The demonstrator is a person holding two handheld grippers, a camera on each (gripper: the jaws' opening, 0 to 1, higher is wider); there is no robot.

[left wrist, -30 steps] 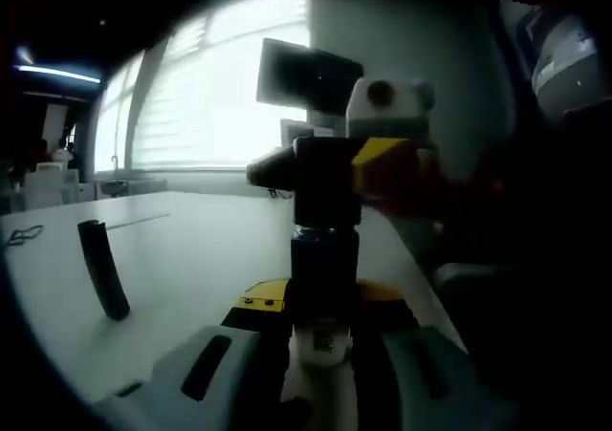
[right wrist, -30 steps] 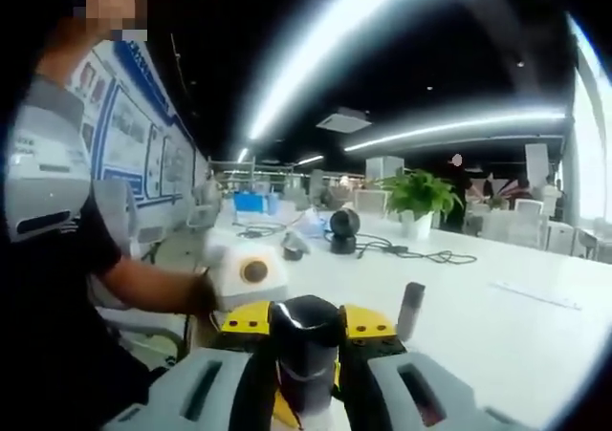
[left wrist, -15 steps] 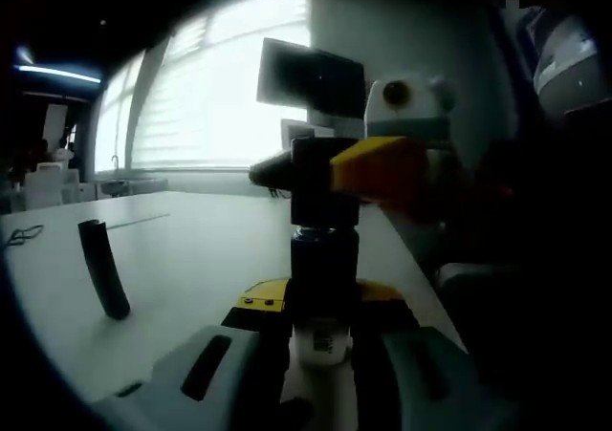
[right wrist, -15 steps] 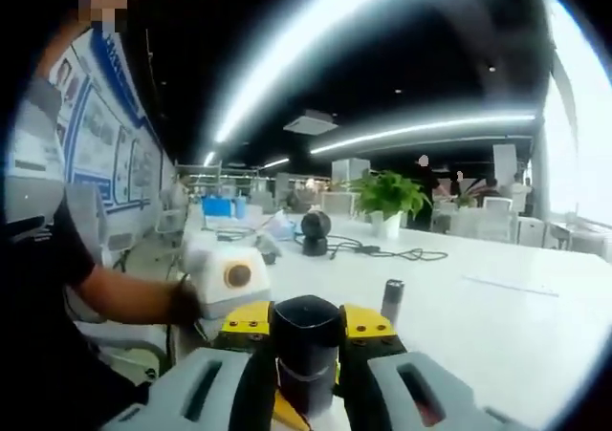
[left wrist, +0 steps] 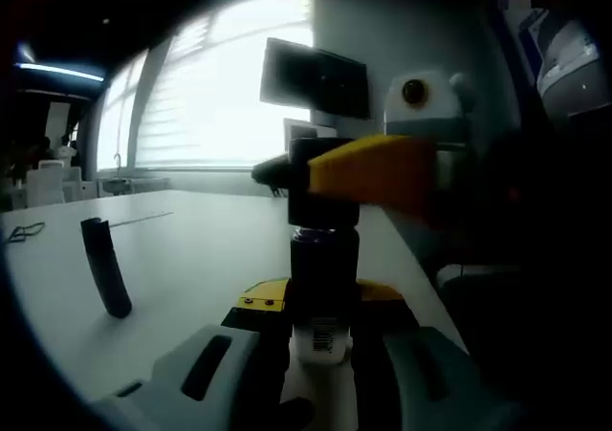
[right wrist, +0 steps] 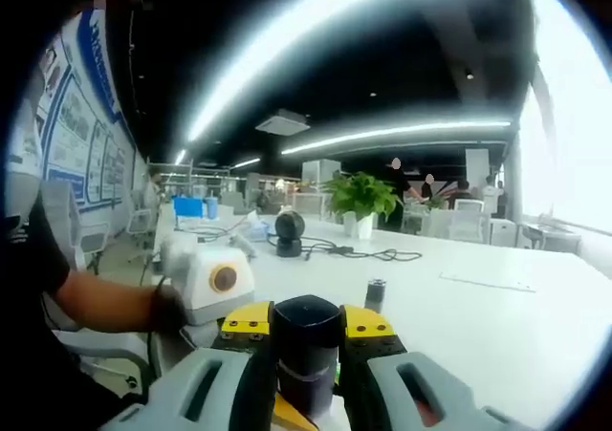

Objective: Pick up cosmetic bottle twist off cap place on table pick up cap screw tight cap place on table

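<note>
In the left gripper view my left gripper (left wrist: 323, 302) is shut on the lower body of a dark cosmetic bottle (left wrist: 323, 273), held upright above the white table (left wrist: 191, 259). The bottle carries a small white label near its base. Its black cap (left wrist: 323, 178) sits on top, and my right gripper (left wrist: 330, 173) comes in from the right, its yellow jaw clamped on the cap. The right gripper view has that gripper (right wrist: 306, 326) shut on the same black cap (right wrist: 306, 340). I cannot tell whether the cap is free of the bottle's neck.
A black leaning cylinder (left wrist: 105, 264) stands on the table to the left. The right gripper view has a small dark bottle (right wrist: 375, 294), a potted plant (right wrist: 359, 197), a round black device (right wrist: 287, 228) and cables on the table, with a person's forearm (right wrist: 105, 307) at left.
My right gripper has turned around the cap: its yellow jaw swung up and across in the left gripper view, and the right gripper view's scene shifted. The bottle stayed put in my left gripper.
</note>
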